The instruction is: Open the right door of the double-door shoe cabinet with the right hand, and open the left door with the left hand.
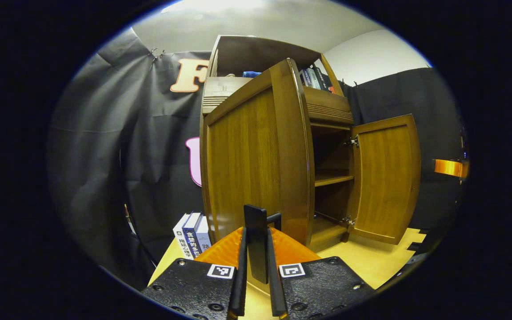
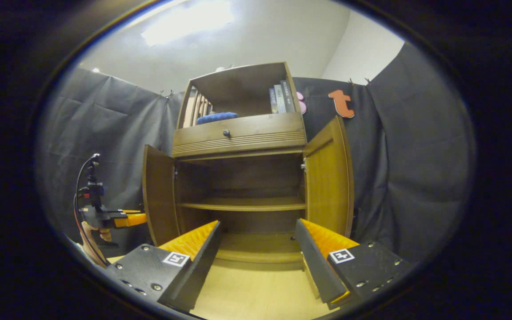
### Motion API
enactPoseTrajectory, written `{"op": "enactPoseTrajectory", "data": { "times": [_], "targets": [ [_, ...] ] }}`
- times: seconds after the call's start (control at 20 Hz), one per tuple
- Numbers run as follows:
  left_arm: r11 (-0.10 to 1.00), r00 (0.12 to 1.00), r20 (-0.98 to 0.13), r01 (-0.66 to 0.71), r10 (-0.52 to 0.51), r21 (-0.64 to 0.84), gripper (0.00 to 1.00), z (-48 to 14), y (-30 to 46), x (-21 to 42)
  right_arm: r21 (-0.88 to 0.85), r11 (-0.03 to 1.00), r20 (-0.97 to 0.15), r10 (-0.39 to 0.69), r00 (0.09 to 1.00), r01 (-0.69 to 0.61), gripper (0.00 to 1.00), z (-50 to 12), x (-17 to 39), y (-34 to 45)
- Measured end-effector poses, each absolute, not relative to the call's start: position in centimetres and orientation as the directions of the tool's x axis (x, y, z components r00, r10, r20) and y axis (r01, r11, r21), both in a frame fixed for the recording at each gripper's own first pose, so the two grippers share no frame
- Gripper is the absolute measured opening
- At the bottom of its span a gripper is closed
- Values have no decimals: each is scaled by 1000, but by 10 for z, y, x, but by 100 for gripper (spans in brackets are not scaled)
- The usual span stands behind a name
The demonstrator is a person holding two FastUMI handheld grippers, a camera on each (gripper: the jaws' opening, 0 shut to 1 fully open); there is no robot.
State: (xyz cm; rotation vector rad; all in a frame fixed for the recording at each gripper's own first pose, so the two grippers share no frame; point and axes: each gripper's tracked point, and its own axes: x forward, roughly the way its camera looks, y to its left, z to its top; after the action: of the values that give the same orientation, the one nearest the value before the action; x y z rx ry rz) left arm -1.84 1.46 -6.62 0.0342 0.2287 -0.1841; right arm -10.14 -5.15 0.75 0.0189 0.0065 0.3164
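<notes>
The brown wooden shoe cabinet (image 2: 238, 133) stands on a light table with both lower doors swung open. In the left gripper view the left door (image 1: 247, 164) fills the middle, and my left gripper (image 1: 257, 233) is shut on its dark upright handle (image 1: 255, 218). The right door (image 1: 385, 178) hangs open farther right. In the right gripper view my right gripper (image 2: 257, 224) is open and holds nothing, a short way in front of the bare shelves (image 2: 242, 203), between the left door (image 2: 158, 200) and the right door (image 2: 329, 178). The left gripper (image 2: 120, 218), held by a hand, sits at the left door's outer side.
The light wooden table (image 2: 256, 289) carries the cabinet. Several books (image 1: 191, 235) stand beside the cabinet's left side. Above the doors is a drawer with a knob (image 2: 226, 132); the top shelf holds books (image 2: 280, 98) and a blue object (image 2: 216, 117). Black cloth surrounds the booth.
</notes>
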Motion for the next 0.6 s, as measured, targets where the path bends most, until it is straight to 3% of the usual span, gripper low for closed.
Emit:
{"op": "enactPoseTrajectory", "data": {
  "times": [0.15, 0.25, 0.3, 0.35, 0.6],
  "targets": [
    [989, 968, -217, 137, -123, 50, 17, -64, 37, -24, 21, 939, 5, 344, 939, -344, 94, 7, -105, -34],
    [990, 968, -224, 126, -110, 58, 14, -64, 48, -28, 22, 935, 1, 355, 935, -355, 100, 5, -103, -27],
    [991, 968, -224, 124, -109, 52, 13, -63, 53, -29, 29, 931, 3, 364, 931, -364, 94, 5, -102, -22],
    [992, 968, -225, 120, -106, 49, 12, -62, 58, -29, 37, 927, 2, 373, 928, -372, 98, 4, -100, -16],
    [996, 973, -221, 76, -63, 50, 8, -63, 92, -31, 42, 926, 24, 376, 927, -376, 99, 7, -97, -2]
  ]
}}
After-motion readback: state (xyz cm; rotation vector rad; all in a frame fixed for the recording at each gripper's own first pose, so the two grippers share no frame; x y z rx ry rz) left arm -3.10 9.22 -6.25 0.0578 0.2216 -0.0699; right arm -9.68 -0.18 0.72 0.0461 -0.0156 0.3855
